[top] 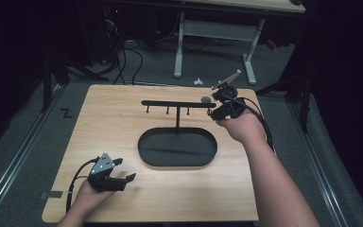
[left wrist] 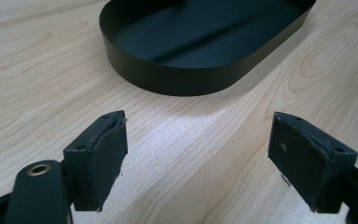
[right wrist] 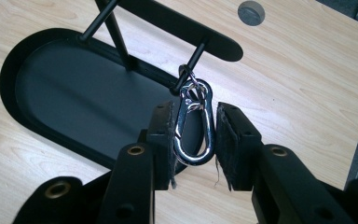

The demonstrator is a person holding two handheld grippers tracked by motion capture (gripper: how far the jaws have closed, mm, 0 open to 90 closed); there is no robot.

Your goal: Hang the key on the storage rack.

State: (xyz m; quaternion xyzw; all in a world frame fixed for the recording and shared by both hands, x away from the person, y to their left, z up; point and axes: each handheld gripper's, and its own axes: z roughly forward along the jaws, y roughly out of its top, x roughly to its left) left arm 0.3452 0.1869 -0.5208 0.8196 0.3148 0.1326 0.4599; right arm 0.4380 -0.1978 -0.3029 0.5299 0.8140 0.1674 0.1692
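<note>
A silver clip point(right wrist: 195, 123) hangs from a peg on the black stand point(top: 177, 105), mid-frame, between the right gripper point(right wrist: 195, 140)'s narrowly parted fingers. The left gripper point(left wrist: 198, 154), fingers wide, hovers over bare desk point(top: 123, 123) below the oval tray point(left wrist: 168, 77).

Your left hand point(top: 89, 191) sits well short of the black oval tray point(top: 177, 147), at its near-left side, holding the left gripper point(top: 123, 170) low with its jaws spread wide and aimed toward the tray. Your right forearm point(top: 274, 184) reaches forward past the tray's right end. The right gripper point(right wrist: 193, 135) sits just beyond that end, its jaws slightly parted around a silver clip point(right wrist: 195, 128).
</note>
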